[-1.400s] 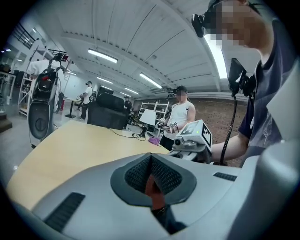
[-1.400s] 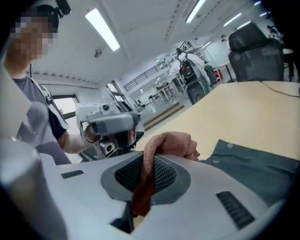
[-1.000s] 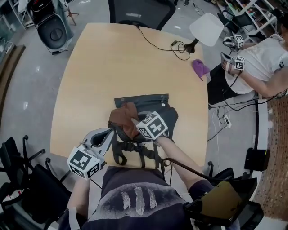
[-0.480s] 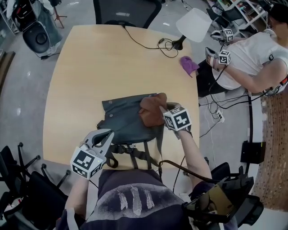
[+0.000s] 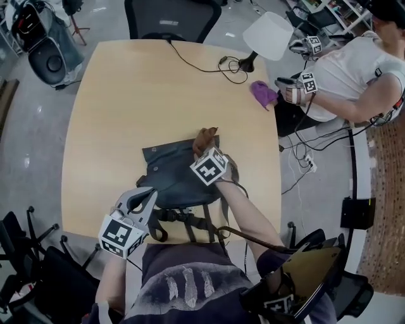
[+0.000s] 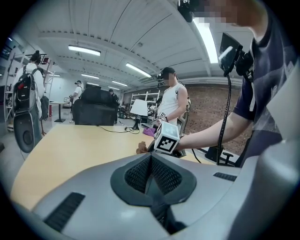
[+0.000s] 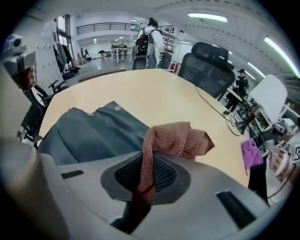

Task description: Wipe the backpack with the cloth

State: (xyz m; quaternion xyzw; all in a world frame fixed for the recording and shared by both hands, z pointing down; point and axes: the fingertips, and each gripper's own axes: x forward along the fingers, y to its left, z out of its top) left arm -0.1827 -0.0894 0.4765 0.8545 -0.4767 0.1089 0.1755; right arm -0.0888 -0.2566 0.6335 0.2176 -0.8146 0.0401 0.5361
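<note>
— What sits nearest us?
— Our left gripper [image 5: 143, 197], jaws pressed together on nothing, over the table's near edge. The backpack's straps [image 5: 190, 220] are just to its right.
— And our other one?
— Our right gripper [image 5: 201, 147] pinches the brown cloth [image 5: 204, 135], bunched at the far edge of the dark grey backpack [image 5: 172, 179] lying flat beneath it.
— Past that?
— Bare light-wood table [image 5: 126, 95] ahead of both grippers. Further off to the right are a purple rag [image 5: 262, 93], a black cable [image 5: 209, 60] and a white lamp [image 5: 269, 35]. Beyond the far edge we see a black office chair [image 5: 171, 16] on glossy grey floor [image 5: 38, 126], and another person [image 5: 354, 69] far right.
</note>
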